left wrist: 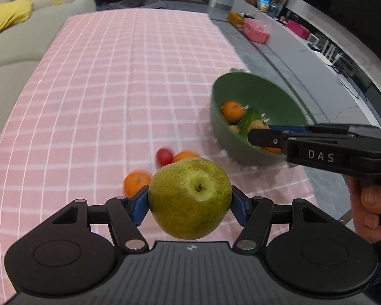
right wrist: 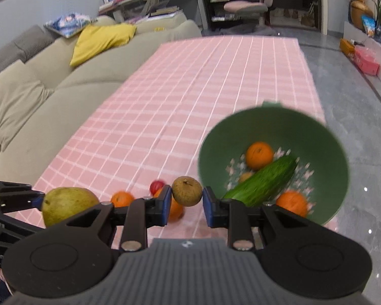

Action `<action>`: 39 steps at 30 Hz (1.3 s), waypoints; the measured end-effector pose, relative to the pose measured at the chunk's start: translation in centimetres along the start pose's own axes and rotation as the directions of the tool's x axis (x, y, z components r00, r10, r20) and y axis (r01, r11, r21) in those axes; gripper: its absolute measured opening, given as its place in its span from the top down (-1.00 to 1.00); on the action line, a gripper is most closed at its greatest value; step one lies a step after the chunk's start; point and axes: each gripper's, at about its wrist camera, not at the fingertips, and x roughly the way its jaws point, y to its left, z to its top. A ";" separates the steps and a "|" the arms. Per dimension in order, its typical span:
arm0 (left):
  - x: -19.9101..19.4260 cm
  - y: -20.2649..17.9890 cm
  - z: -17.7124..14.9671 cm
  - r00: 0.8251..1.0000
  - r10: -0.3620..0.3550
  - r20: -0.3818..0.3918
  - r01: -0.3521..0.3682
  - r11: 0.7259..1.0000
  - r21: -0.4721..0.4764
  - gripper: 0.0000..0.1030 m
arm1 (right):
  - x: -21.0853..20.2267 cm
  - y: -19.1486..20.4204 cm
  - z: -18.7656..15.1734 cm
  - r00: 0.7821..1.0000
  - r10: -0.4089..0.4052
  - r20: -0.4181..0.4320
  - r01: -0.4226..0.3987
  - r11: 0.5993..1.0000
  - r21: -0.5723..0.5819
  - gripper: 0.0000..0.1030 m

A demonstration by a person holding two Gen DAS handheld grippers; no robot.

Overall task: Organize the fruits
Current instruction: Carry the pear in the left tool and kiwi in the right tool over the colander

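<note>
Left gripper [left wrist: 190,199]: blue pads [left wrist: 139,207] clamped on either side of a green pear [left wrist: 189,198]; stem end faces the lens; pear held clear above the cloth
Right gripper [right wrist: 186,198]: blue pads [right wrist: 166,204] pinched on a small brownish round fruit [right wrist: 187,191]; in the left wrist view this tool reaches in from 3 o'clock, a hand [left wrist: 368,211] wrapped on its handle, its tips over the near rim of the bowl
Green bowl [right wrist: 325,152]: at 3 o'clock of the brown fruit in the right wrist view, near the right edge of the table; blurred; flower print inside
Bowl contents: cucumber [right wrist: 263,179] lying slantwise; one orange [right wrist: 259,155] at its 12 o'clock; another orange [right wrist: 292,203] at its 5 o'clock; a small yellowish piece [right wrist: 245,176] partly hidden, kind unclear
Loose fruit on cloth: tangerine [left wrist: 136,182] at 9 o'clock of the pear in the left wrist view; second tangerine [left wrist: 185,155] and a small red fruit [left wrist: 164,156] at 12 o'clock, the two just beside each other
Pink checked tablecloth [left wrist: 109,89]: covers the table
Sofa [right wrist: 38,96]: beige, along the table's left side; yellow cushion [right wrist: 101,39] on it
</note>
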 end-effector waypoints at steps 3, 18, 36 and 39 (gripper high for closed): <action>0.9 -1.5 1.7 1.000 -0.001 -0.001 0.001 0.999 0.049 -0.44 | -1.0 -1.6 1.1 0.999 -0.018 0.037 0.018 1.000 0.013 0.56; 6.5 -8.2 7.1 1.000 -0.028 -0.006 0.029 0.976 0.215 -0.44 | -2.5 -9.3 3.4 0.993 -0.100 0.068 0.087 0.982 0.168 0.56; 13.5 -8.8 9.6 0.992 0.065 -0.108 -0.020 0.926 0.376 -0.44 | 3.2 -11.6 4.0 0.995 -0.099 -0.027 0.103 0.969 0.225 0.56; 14.3 -9.0 9.6 0.989 0.078 -0.129 -0.021 0.918 0.396 -0.45 | 4.4 -11.9 3.9 0.994 -0.102 -0.047 0.110 0.968 0.226 0.56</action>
